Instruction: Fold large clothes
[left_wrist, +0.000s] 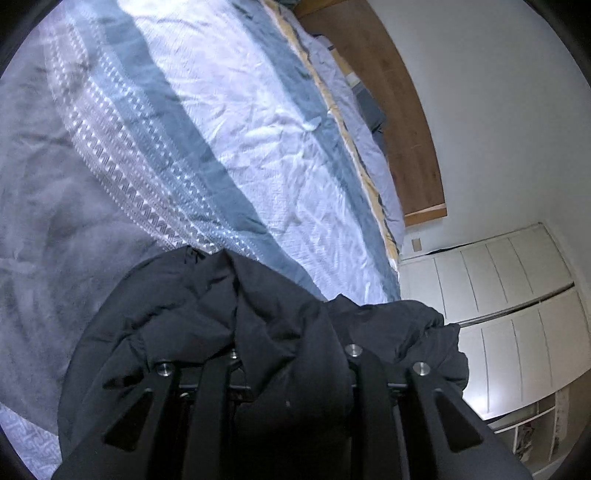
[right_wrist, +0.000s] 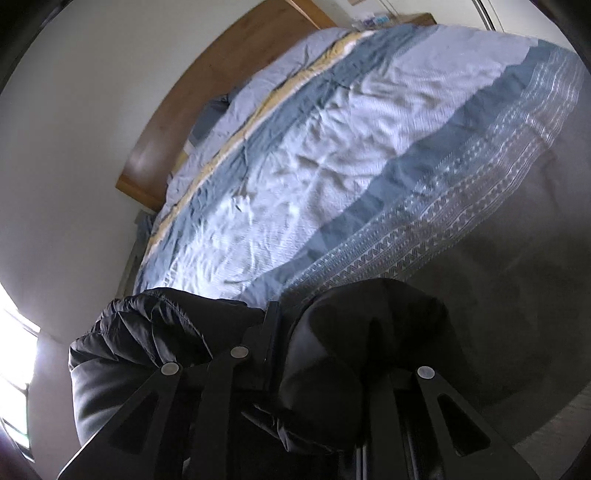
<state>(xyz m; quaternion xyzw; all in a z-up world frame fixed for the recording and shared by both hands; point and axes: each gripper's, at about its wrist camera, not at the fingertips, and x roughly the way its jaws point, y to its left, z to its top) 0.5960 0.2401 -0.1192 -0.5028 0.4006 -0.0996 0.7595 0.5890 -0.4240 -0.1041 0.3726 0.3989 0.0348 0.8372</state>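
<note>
Currently held: one black padded jacket (left_wrist: 236, 332), bunched over both tools, lifted above the near end of the bed (left_wrist: 229, 147).

Left hand-held gripper (left_wrist: 291, 373): nearly closed, pinching a fold of jacket cloth that drapes over its fingers.

Right hand-held gripper (right_wrist: 325, 365): nearly closed, pinching another black fold.

Key relation: the quilt (right_wrist: 332, 147) lies ahead of and below both tools, its stripes running left to right across the bed; neither hand is clearly nearer.

Likely next step: lay the garment flat.

Brands, labels, writing: none legible.
</note>
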